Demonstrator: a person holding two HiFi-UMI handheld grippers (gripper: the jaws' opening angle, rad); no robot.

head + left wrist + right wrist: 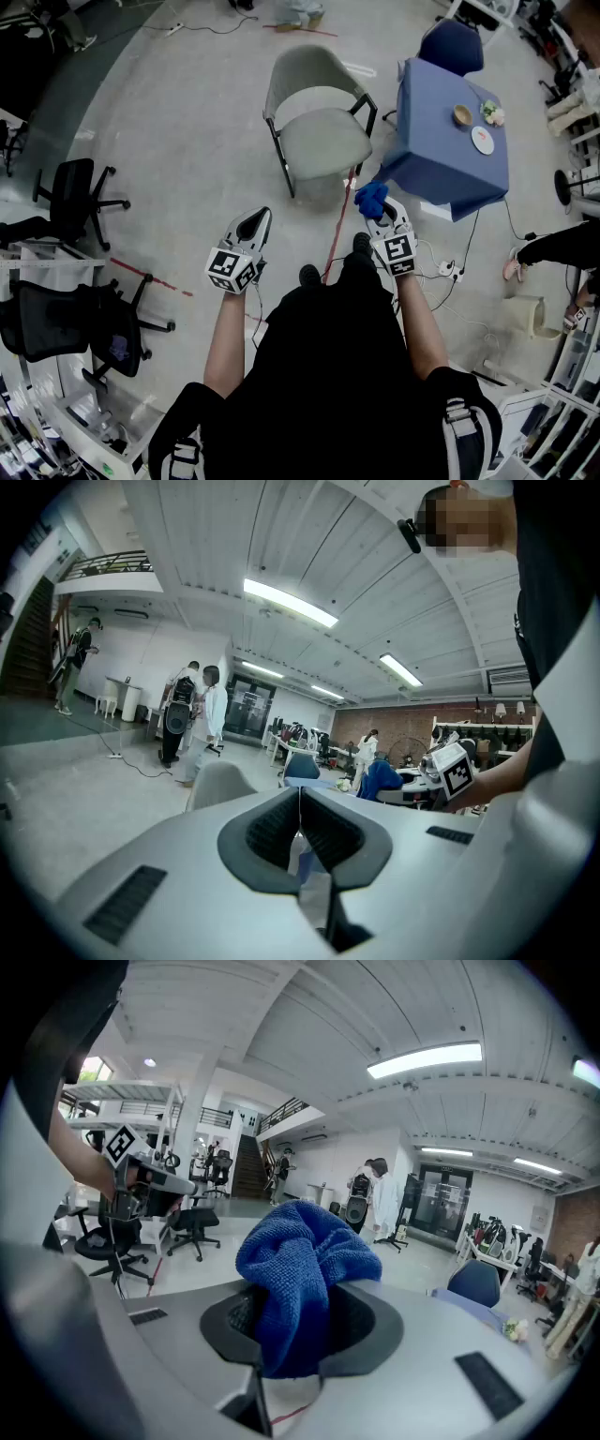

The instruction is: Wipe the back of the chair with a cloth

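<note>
**Left gripper** (253,223): the fingers (267,832) are pressed together with nothing between them. Ahead of them and well apart stands the pale grey shell chair with black legs (317,112). From the left gripper view, only its top edge shows over the gripper body.

**Right gripper** (377,208): the fingers (370,1321) are clamped on a crumpled blue terry cloth (305,1269). The cloth bulges above them and covers their tips in the head view, and its lower end is hidden between them. It is not touching the chair, which is ahead and to the left.

A blue-draped counter (441,141) stands near, to the right.
</note>
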